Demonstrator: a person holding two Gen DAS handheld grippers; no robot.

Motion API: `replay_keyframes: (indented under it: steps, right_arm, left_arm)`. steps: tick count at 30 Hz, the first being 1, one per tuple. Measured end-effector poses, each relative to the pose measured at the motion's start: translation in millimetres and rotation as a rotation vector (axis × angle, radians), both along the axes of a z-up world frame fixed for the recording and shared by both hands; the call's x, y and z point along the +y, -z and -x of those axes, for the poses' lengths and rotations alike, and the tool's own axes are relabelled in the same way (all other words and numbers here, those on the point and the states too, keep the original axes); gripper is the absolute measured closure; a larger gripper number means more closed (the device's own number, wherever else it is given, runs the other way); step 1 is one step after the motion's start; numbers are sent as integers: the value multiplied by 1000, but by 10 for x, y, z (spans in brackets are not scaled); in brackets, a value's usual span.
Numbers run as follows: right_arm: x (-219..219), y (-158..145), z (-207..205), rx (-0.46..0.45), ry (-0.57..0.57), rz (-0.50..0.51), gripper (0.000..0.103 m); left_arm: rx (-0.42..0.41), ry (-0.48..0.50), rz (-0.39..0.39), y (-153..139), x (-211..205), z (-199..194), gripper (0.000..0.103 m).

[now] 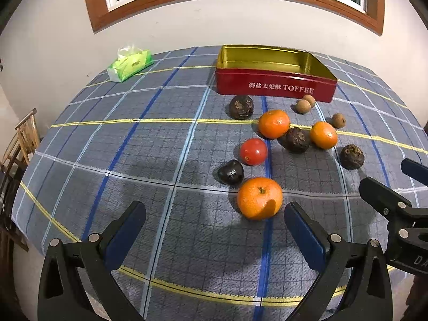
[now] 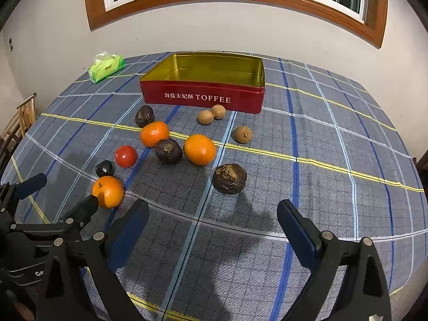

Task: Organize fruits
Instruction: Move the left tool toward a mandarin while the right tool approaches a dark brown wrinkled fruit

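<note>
An open red rectangular metal tin (image 2: 202,99) w/ gold interior, lettered "TOFFEE" on its front wall, sits toward the far side of a desk covered in grey-blue plaid cloth (image 2: 334,176); nothing shows inside it. The fruit lies loose on the cloth in front of the tin: three glossy orange mandarins (image 1: 259,198), a smooth red round tomato (image 1: 253,151), three dark brown wrinkled passion fruits (image 2: 229,178), a shiny near-black small fruit (image 1: 230,172) and three tan rough-skinned longans (image 2: 242,134). Two longans touch each other just beside the tin's front wall; the third lies apart to the right. One mandarin, w/ green stem nub, lies nearest the cameras, just beside the black fruit. A green soft-pack of tissues (image 1: 130,65) rests at the desk's far left edge. The left gripper (image 1: 214,230), black w/ blue pads, hangs above the cloth w/ jaws spread wide, the near mandarin just ahead of its right finger. The right gripper (image 2: 212,227) hovers likewise, jaws well apart, holding nothing, a passion fruit ahead between its fingers.
</note>
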State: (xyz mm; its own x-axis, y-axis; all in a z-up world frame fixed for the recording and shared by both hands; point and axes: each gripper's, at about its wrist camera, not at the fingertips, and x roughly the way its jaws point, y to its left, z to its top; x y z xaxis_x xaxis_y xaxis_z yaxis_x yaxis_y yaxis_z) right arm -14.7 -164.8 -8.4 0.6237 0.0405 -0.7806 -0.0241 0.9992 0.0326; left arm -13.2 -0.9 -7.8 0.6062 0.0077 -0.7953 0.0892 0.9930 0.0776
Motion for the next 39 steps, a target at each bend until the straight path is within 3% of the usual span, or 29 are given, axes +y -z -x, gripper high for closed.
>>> replay_keyframes:
  steps: [20, 39]
  right_arm:
    - [-16, 41, 35, 11, 6, -20, 17]
    - [-56, 39, 1, 19, 11, -26, 19]
  left_arm:
    - [30, -31, 15, 81, 79, 25, 1]
    - [28, -24, 10, 98, 81, 16, 1]
